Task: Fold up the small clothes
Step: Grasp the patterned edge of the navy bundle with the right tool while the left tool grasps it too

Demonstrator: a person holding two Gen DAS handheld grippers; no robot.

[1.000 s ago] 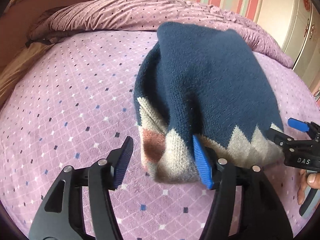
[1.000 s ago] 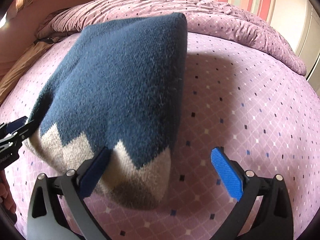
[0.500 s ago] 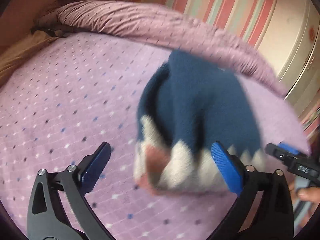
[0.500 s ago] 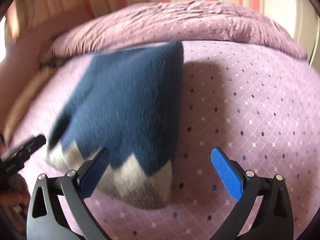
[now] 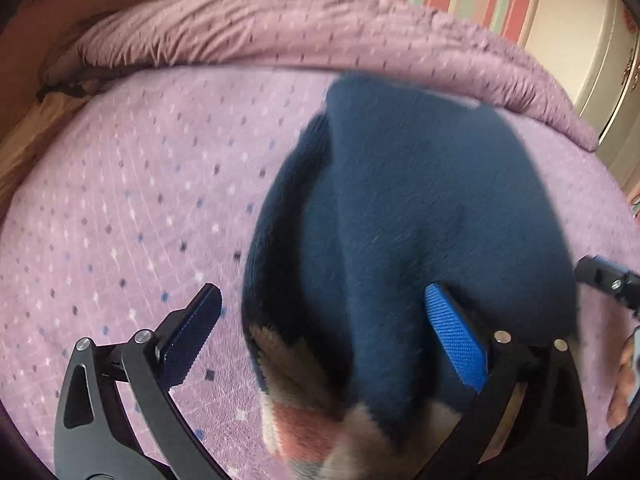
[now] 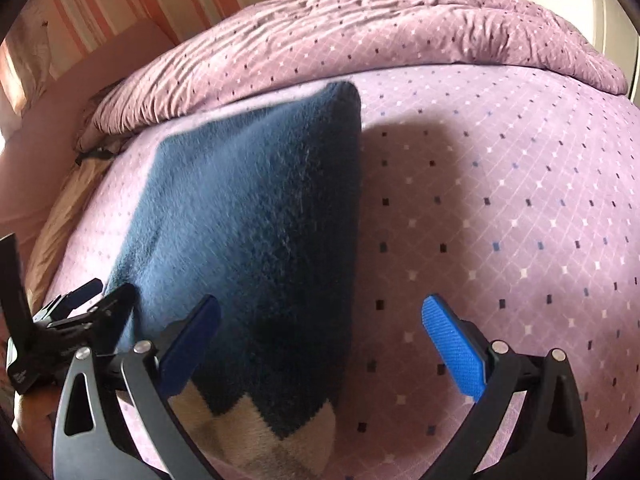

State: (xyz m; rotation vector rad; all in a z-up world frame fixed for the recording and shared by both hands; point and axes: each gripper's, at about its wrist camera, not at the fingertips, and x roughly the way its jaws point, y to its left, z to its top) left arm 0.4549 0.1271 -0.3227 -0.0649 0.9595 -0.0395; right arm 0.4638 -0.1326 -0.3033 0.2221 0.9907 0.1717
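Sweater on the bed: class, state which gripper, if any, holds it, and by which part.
Nothing is held: left gripper and right gripper both stand open at the sweater hem.

Folded navy knit garment [image 5: 420, 208] (beige and pink zigzag hem nearest the cameras), on the purple bedspread [image 5: 140, 200]

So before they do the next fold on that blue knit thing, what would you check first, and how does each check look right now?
1. Both grippers open: ok. The left gripper and right gripper stand wide apart.
2. Sweater released: ok, neither gripper pinches it.
3. Sweater resting on the bedspread: cannot tell; the left view is blurred.
4. Fold edges lined up: cannot tell. The zigzag hem shows on top, the pink patch beneath, partly hidden.
5. Room for the next fold: ok, bare bedspread lies right of the sweater.
6. Rumpled duvet out of the way: ok, it lies behind.
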